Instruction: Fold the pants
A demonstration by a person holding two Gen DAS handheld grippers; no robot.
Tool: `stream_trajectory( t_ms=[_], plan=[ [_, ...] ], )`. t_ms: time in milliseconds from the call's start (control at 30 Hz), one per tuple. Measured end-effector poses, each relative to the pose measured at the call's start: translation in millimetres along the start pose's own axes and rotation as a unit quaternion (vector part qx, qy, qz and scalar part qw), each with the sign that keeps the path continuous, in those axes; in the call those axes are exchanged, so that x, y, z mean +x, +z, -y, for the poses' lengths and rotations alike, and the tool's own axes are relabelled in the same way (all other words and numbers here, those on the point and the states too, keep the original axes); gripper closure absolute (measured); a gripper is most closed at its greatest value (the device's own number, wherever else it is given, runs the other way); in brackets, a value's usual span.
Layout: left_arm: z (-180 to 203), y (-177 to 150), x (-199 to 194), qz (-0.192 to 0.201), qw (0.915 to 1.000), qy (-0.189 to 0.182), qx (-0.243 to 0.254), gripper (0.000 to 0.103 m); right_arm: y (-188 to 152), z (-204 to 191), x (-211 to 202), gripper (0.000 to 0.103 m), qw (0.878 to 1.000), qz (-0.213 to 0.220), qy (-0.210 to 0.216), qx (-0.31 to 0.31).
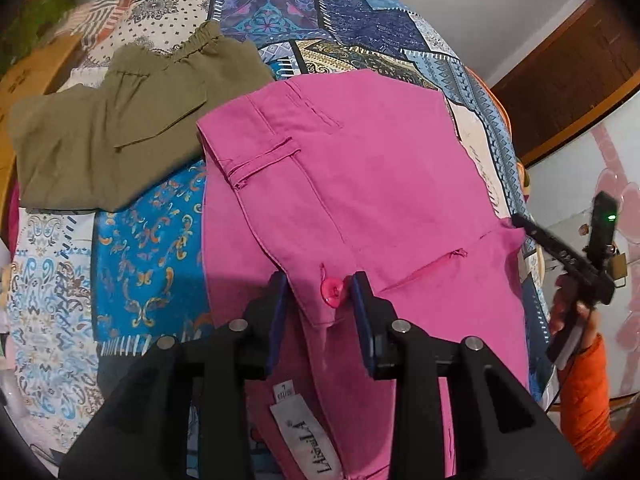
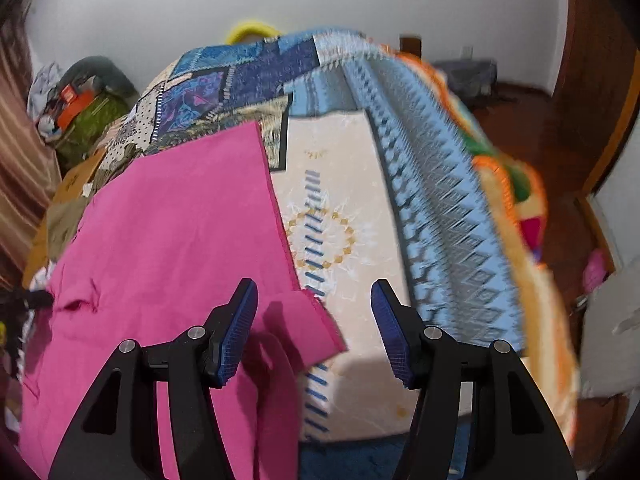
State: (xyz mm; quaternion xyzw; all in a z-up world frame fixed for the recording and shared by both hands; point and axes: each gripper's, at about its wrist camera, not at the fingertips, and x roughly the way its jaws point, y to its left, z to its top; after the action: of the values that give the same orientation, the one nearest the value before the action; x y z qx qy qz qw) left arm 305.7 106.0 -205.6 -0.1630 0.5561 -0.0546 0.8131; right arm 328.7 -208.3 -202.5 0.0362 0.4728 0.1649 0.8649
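Two garments lay on the patchwork bedspread (image 1: 360, 36): the pink pants (image 1: 360, 184) in the middle and a folded olive pair (image 1: 108, 136) just beside them at the far left. Much of the pink pants was cut off at the lower edge of the left wrist view, where the black frame covered the cloth and only a white label (image 1: 308, 436) with partly readable lettering showed between its arms. The right wrist view was blurred along the bedspread's hanging edge, and the clutter (image 2: 76, 104) against the far wall could not be made out. The left gripper (image 1: 320, 296) had its fingers (image 1: 362, 312) drawn close on the waistband flap, one blue pad on either side of the pink button (image 1: 332, 290), clenched on the cloth. The right gripper (image 2: 314, 328) had its fingers (image 2: 240, 332) spread wide and released, holding nothing; a loose pink corner (image 2: 316, 332) lay between them on the cream patch of the bedspread, nearer the left pad and well apart from the other. At the right edge of the left wrist view, the right gripper appeared dark and small, with an orange sleeve (image 1: 584, 400) below it.
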Motion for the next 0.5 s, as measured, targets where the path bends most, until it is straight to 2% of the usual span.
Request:
stream_trajectory(
  t_ms=[67, 167, 200, 233, 267, 367, 500],
  plan=[
    [-1.1, 0.5, 0.2, 0.002, 1.0, -0.005, -0.002, 0.079, -2.2, 1.0, 10.6, 0.05, 1.0, -0.019, 0.019, 0.012],
    [0.1, 1.2, 1.8, 0.008, 1.0, -0.004, 0.0, 0.085, -9.2, -6.2, 21.9, 0.074, 0.998, -0.037, 0.042, 0.004],
    [2.7, 0.5, 0.9, 0.017, 0.9998, 0.009, 0.007, 0.093, -12.6, -12.1, 23.5, 0.081, 0.999, -0.036, 0.026, -0.015],
    [5.6, 0.2, 0.2, 0.024, 0.9994, 0.022, 0.014, 0.094, -14.7, -16.2, 23.6, 0.084, 0.999, -0.034, 0.017, -0.03],
    [5.8, 0.6, -0.1, 0.028, 0.9991, 0.027, 0.018, 0.095, -17.0, -19.6, 24.5, 0.086, 0.998, -0.036, 0.01, -0.044],
    [13.6, 1.1, -3.4, 0.058, 0.9943, 0.081, 0.038, 0.095, -21.5, -25.9, 25.0, 0.089, 0.997, -0.034, -0.008, -0.068],
    [27.0, -2.3, -1.1, 0.085, 0.9817, 0.142, 0.095, 0.095, -19.5, -29.9, 30.5, 0.091, 0.994, -0.049, -0.021, -0.092]
  ],
)
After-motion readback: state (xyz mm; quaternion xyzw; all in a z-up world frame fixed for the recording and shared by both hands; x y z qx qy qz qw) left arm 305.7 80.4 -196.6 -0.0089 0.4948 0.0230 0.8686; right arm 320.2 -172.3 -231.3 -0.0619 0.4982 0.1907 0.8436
